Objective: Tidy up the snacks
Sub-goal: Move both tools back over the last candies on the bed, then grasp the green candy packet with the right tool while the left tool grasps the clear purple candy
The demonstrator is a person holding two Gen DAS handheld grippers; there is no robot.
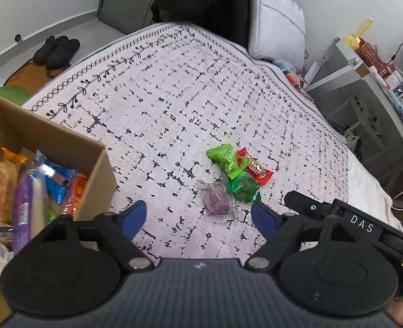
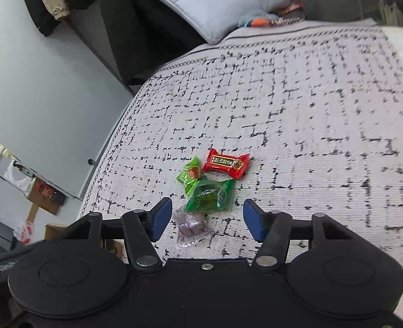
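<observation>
Hovering over the bed, the left gripper has its two blue pads spread wide apart and holds nothing. Between and just ahead of its fingertips lies a purple snack in a clear wrapper on the patterned bedspread. Touching it on the far side is a dark green snack, and beyond this one lie a light green snack and a red snack, side by side and touching each other. The four form one small heap near the middle of the bed.

The right gripper is also spread open and empty. The same purple snack in a clear wrapper lies between its fingertips, closer to the left pad, and it is not pinched. The dark green snack is just ahead, then the light green snack and the red snack farther out.

At the left of the left wrist view stands an open cardboard box on the bed, well apart from the heap. It holds several packets, among them a blue one, an orange one and a long purple one. A grey pillow leans at the head of the bed, and black slippers stand on the floor beside it.
</observation>
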